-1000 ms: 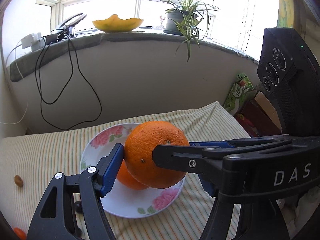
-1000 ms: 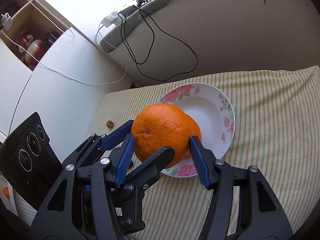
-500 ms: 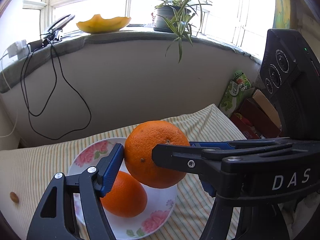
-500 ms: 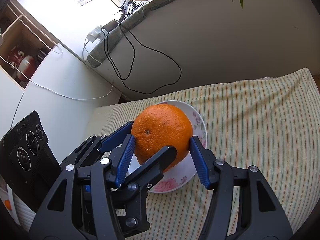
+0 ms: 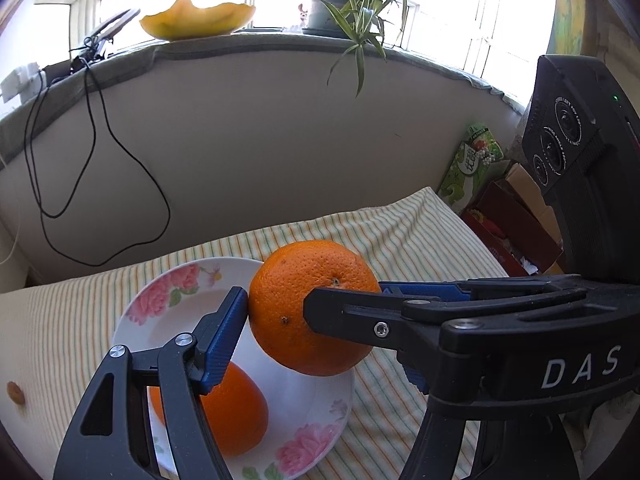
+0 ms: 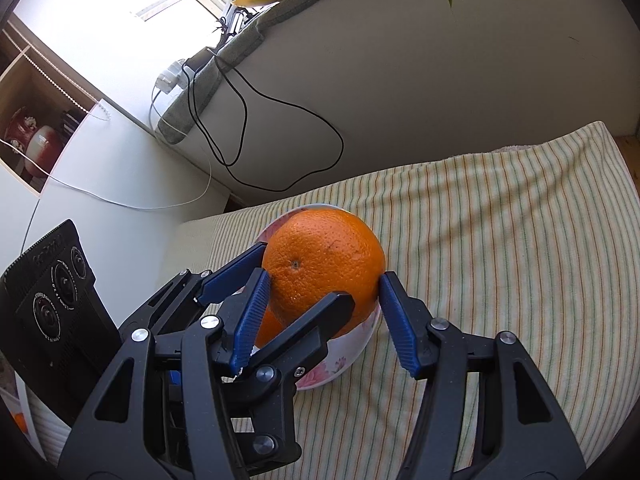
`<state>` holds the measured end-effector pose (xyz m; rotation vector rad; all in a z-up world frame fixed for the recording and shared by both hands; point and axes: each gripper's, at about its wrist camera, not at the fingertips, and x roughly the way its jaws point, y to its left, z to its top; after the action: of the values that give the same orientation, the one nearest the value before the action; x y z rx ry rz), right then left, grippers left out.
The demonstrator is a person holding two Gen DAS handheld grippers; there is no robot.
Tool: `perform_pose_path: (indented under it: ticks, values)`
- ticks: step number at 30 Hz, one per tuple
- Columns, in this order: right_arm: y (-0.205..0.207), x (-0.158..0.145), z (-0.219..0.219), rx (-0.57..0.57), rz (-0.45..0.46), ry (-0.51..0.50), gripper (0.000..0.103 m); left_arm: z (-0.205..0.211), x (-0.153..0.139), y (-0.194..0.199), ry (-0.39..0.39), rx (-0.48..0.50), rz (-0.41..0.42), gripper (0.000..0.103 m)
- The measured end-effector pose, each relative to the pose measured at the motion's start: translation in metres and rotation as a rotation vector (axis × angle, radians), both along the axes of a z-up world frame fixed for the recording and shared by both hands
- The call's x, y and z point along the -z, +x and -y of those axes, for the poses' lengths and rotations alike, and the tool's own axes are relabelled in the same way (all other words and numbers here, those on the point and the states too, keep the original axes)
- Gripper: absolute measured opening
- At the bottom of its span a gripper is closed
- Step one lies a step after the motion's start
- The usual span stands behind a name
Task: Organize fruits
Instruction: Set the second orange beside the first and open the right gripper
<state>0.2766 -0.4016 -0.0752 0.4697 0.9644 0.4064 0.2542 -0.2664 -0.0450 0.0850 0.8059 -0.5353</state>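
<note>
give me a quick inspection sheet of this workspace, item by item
surface: striped cloth over the table
job's things: held orange above the floral plate; second orange lies on the plate
clutter: small brown bit on the cloth
grippers: left gripper and right gripper both clamp the held orange
cables: black cable hangs from the sill
surroundings: potted plant, yellow bowl on the windowsill

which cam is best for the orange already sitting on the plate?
Left wrist view. The second orange lies on the floral plate, mostly visible, partly behind a gripper finger. In the right wrist view only an orange sliver shows, hidden behind the held orange and the fingers.
</note>
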Motion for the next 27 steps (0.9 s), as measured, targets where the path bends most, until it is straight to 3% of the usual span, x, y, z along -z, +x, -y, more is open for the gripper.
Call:
perform_pose_path:
  ticks: [7, 11, 17, 27]
  values:
    - [0.006, 0.011, -0.007, -0.017, -0.026, 0.011, 0.06, -0.002, 0.004, 0.003, 0.039, 0.004, -0.023, 0.07]
    - [0.008, 0.014, -0.012, -0.03, -0.035, 0.005, 0.06, -0.007, -0.001, -0.002, 0.049, -0.006, 0.009, 0.072]
    - [0.002, -0.005, -0.014, -0.028, 0.038, -0.022, 0.06, -0.013, -0.011, -0.009, 0.037, -0.014, 0.029, 0.074]
    - [-0.016, -0.017, -0.019, -0.031, 0.07, -0.057, 0.06, -0.037, -0.02, -0.026, 0.028, -0.04, 0.039, 0.074]
